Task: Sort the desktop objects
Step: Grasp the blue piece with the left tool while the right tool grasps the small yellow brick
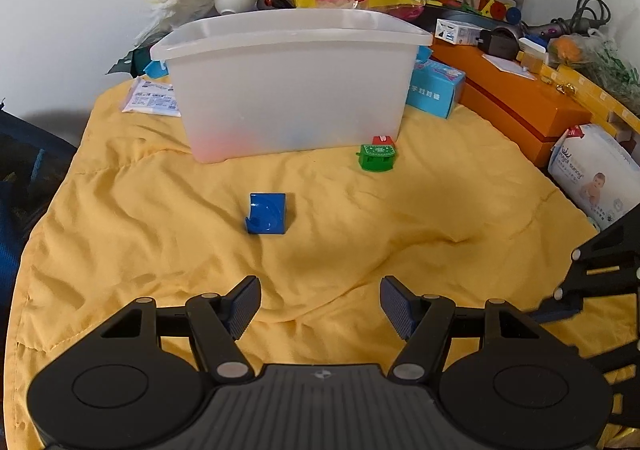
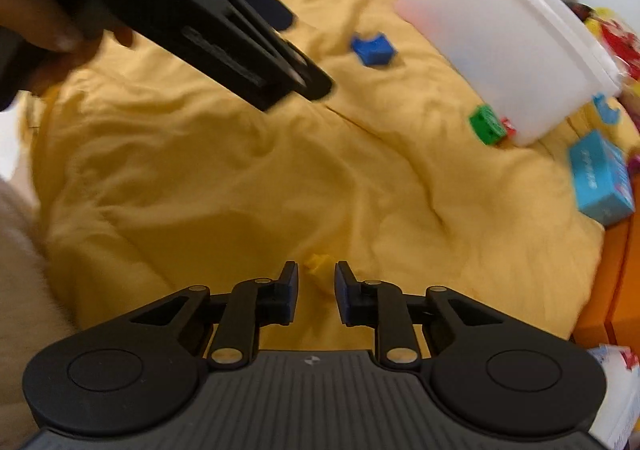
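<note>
Over the yellow cloth (image 1: 340, 250), my left gripper (image 1: 320, 306) hangs wide open short of the blue block (image 1: 267, 213), while my right gripper (image 2: 316, 286), jaws narrowed, brackets a small yellow piece (image 2: 318, 264); the green block (image 1: 377, 157) lies beside the white bin (image 1: 292, 90).

Home, baby wipes pack (image 1: 592, 174), toy clutter (image 1: 472, 2)

One blue block (image 1: 267, 213), one green block (image 1: 377, 157), one red block (image 1: 383, 140), one yellow piece (image 2: 319, 263), one white bin (image 1: 292, 86).
</note>
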